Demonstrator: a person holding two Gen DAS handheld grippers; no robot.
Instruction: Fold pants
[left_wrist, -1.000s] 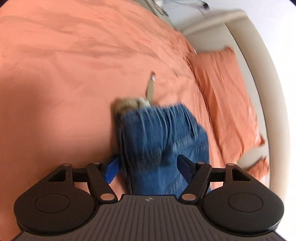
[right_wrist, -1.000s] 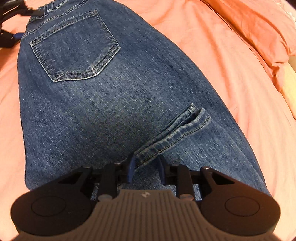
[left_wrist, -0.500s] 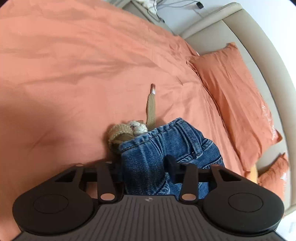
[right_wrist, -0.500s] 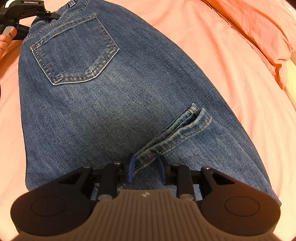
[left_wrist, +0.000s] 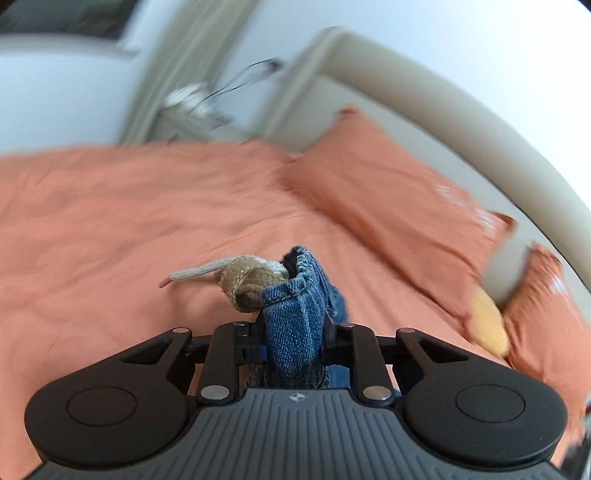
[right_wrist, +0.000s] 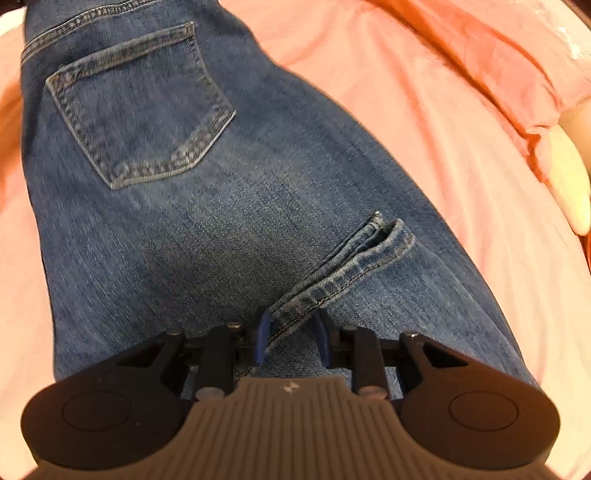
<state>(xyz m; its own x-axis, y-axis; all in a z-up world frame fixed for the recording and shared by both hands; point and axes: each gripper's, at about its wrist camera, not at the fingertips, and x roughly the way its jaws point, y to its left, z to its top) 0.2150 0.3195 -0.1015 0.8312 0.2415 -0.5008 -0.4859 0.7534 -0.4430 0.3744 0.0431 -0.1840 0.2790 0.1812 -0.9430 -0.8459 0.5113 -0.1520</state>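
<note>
Two grippers: both on one pair of blue denim jeans lying on an orange bedsheet.
Left gripper: jaws have just been closing; now clamped on the bunched waistband end of the denim, with a tan woven belt sticking out beside it; this end is raised off the sheet.
Right gripper: blue pads sit on either side of the stitched leg hems; whether they press cannot be told.
Jeans position: back pocket up, leg hems already laid back over the seat.
Done: one fold, judging by the hems.
Left: bring waistband end over, flatten, release.
Surroundings: orange pillow against beige headboard.
</note>
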